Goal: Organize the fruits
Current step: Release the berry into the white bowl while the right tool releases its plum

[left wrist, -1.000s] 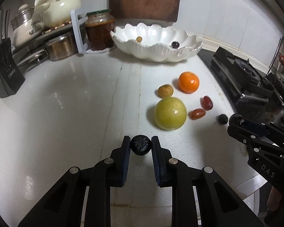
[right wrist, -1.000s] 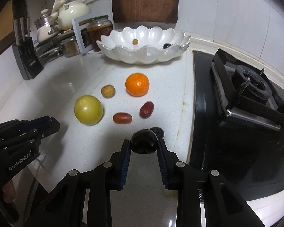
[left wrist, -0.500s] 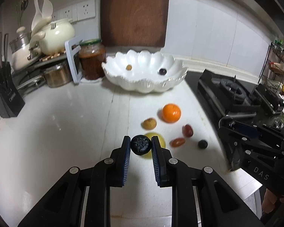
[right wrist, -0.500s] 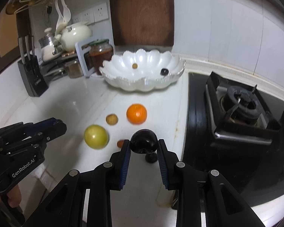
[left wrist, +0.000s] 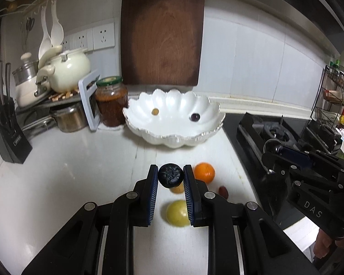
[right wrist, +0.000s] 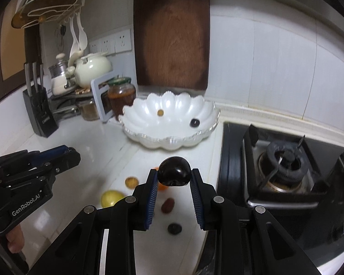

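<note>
The left gripper (left wrist: 170, 176) clamps a wrinkled dark berry (left wrist: 170, 175); the right gripper (right wrist: 174, 175) clamps a glossy dark plum (right wrist: 174, 171), both held above the white counter (left wrist: 68, 171). Only the right wrist view shows the small dark fruit (right wrist: 174, 228) lying nearest. Both views show the far scalloped bowl (left wrist: 172, 137) holding two small fruits, and the orange (left wrist: 204, 172), which the plum largely hides in the right view.

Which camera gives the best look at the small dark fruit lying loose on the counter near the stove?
The right wrist view. There the loose dark fruit lies in plain sight on the counter, seen between the right tool's fingers. In the left wrist view I cannot find it; only the neighbouring red fruit shows.
</note>
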`<act>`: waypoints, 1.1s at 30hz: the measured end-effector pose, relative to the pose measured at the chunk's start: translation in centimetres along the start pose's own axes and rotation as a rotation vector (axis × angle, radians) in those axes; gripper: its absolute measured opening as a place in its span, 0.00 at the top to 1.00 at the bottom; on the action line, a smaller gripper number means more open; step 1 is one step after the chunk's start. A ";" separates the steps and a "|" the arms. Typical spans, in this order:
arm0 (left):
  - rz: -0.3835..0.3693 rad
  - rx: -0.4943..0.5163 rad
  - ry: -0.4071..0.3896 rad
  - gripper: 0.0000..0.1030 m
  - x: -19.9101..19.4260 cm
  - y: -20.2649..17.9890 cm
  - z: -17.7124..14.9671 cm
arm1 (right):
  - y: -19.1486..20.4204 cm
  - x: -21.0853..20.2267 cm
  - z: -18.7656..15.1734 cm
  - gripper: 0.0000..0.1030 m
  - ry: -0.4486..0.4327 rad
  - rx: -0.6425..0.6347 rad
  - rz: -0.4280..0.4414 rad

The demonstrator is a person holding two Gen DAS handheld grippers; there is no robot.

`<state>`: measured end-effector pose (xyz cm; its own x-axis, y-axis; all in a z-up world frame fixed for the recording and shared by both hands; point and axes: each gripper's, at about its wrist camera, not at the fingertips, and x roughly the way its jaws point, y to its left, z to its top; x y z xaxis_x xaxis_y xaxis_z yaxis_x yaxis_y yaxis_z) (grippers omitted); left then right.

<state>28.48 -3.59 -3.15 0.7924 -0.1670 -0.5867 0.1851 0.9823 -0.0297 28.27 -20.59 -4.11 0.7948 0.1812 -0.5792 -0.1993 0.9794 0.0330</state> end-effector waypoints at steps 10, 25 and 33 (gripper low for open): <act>0.012 0.013 -0.074 0.78 0.2 -0.1 3.4 | -0.5 0.0 3.2 0.71 -0.076 0.008 -0.016; -0.006 0.044 -0.151 0.78 1.9 -0.2 8.6 | -0.8 1.5 8.3 0.71 -0.153 0.032 -0.025; -0.018 0.035 -0.131 0.78 4.6 0.4 11.4 | -1.0 4.2 10.3 0.71 -0.131 0.016 -0.065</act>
<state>38.81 -4.95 3.35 0.8576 -0.1969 -0.4751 0.2185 0.9758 -0.0100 37.73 -19.88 1.82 0.8742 0.1265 -0.4688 -0.1366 0.9905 0.0126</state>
